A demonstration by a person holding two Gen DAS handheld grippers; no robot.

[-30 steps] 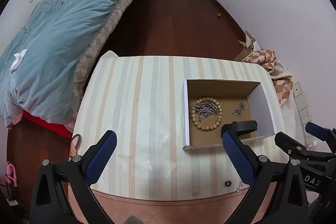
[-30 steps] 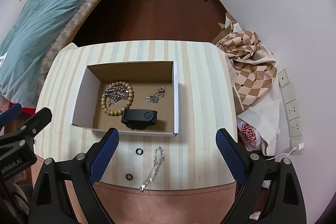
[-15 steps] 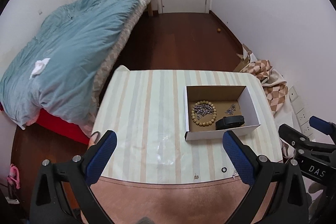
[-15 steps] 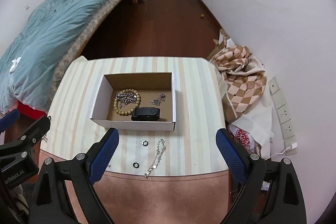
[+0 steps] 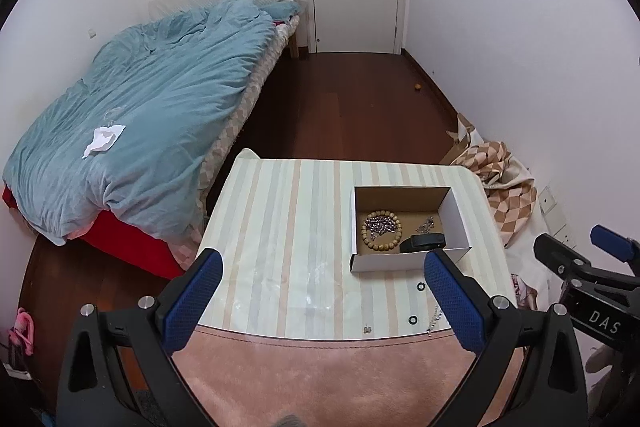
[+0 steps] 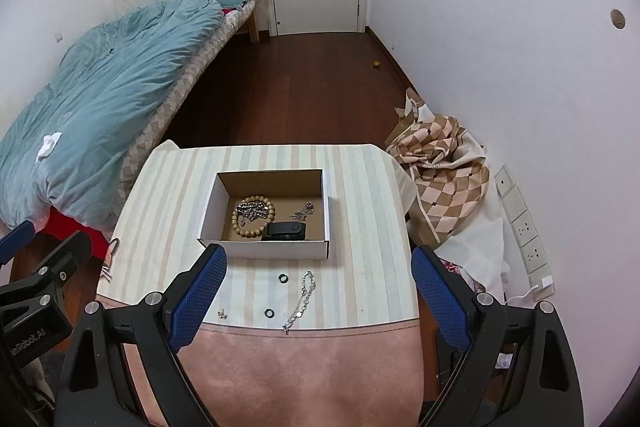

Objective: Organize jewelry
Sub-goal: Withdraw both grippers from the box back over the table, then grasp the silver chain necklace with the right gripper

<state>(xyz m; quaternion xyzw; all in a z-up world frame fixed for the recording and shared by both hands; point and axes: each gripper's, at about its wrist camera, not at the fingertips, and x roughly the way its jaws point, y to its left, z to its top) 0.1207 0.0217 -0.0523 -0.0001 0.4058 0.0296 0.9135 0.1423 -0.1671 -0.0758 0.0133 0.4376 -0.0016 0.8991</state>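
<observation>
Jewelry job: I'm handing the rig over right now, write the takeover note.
Left gripper: open, empty, held back from the table.
Right gripper: open, empty, also held back.
Done: in the cardboard box lie a bead bracelet around a metal chain, a small chain piece and a black case.
Left: on the table in front of the box, two black rings, a silver chain bracelet and a tiny metal piece. None is in the box yet.
</observation>
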